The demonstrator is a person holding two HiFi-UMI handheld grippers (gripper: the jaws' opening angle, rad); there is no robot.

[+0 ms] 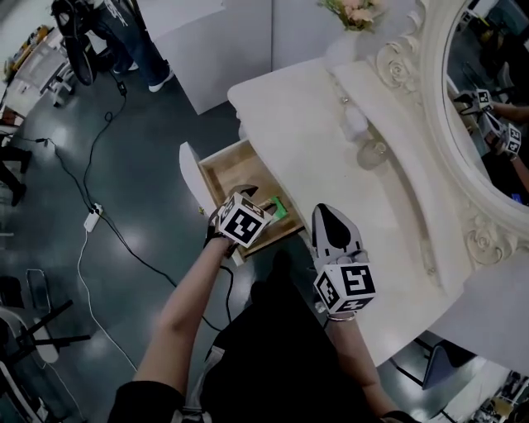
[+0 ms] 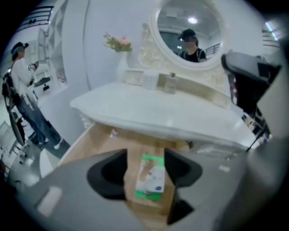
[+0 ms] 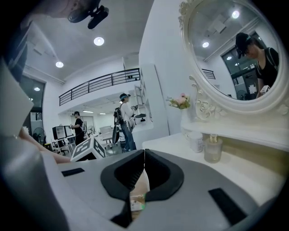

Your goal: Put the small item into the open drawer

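Observation:
The small item, a green-and-white packet (image 1: 277,208) (image 2: 150,177), lies flat on the wooden bottom of the open drawer (image 1: 216,165) (image 2: 97,142), near its front right corner. My left gripper (image 1: 248,198) (image 2: 145,151) hangs just above it. Its jaws stand apart, one on each side of the packet and clear of it. My right gripper (image 1: 329,213) (image 3: 144,152) hovers over the front edge of the white dressing table (image 1: 289,107), shut with nothing in it. In the right gripper view a bit of the packet (image 3: 137,203) shows below the jaws.
Two small bottles (image 1: 355,124) (image 1: 374,153) stand at the table's back, under the oval mirror (image 1: 488,99). A vase of flowers (image 1: 355,12) sits at the far corner. On the dark floor to the left lies a cable with a power strip (image 1: 91,219). A person (image 1: 136,41) stands beyond.

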